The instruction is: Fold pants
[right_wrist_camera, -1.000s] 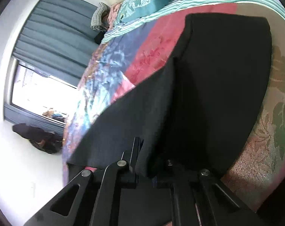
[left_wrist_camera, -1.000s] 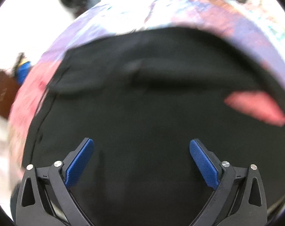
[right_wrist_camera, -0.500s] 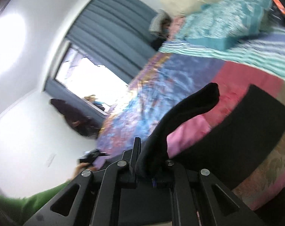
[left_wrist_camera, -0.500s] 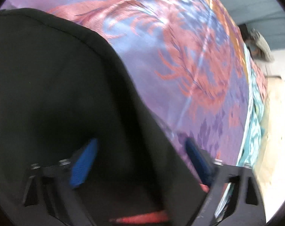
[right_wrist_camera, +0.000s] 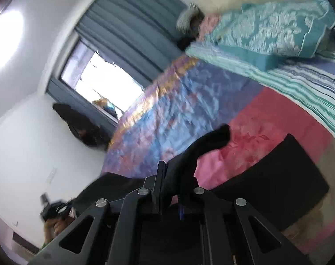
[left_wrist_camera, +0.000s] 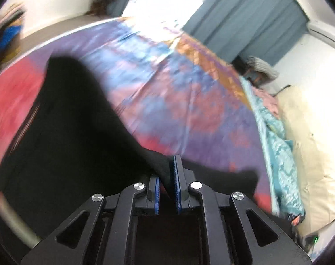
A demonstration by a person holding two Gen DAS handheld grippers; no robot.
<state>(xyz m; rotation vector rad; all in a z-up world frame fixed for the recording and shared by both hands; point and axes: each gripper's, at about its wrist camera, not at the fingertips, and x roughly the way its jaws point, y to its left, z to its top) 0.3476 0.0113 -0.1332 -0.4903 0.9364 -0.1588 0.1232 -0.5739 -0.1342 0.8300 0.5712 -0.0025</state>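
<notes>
Bed with patchwork bedspread (left_wrist_camera: 167,92). Black pants (left_wrist_camera: 74,132) partly lifted off it, both left tongs (left_wrist_camera: 167,190) and right tongs (right_wrist_camera: 174,190) clamped on cloth edges. Risk: shallow pinch slipping, fold landing skewed.

Your left gripper (left_wrist_camera: 167,176) has its blue-padded fingers (left_wrist_camera: 175,183) drawn nearly together, pinching a fold of the black pants (left_wrist_camera: 67,132), while your right gripper (right_wrist_camera: 170,178) is likewise clamped on a bunched edge of the same cloth.
</notes>
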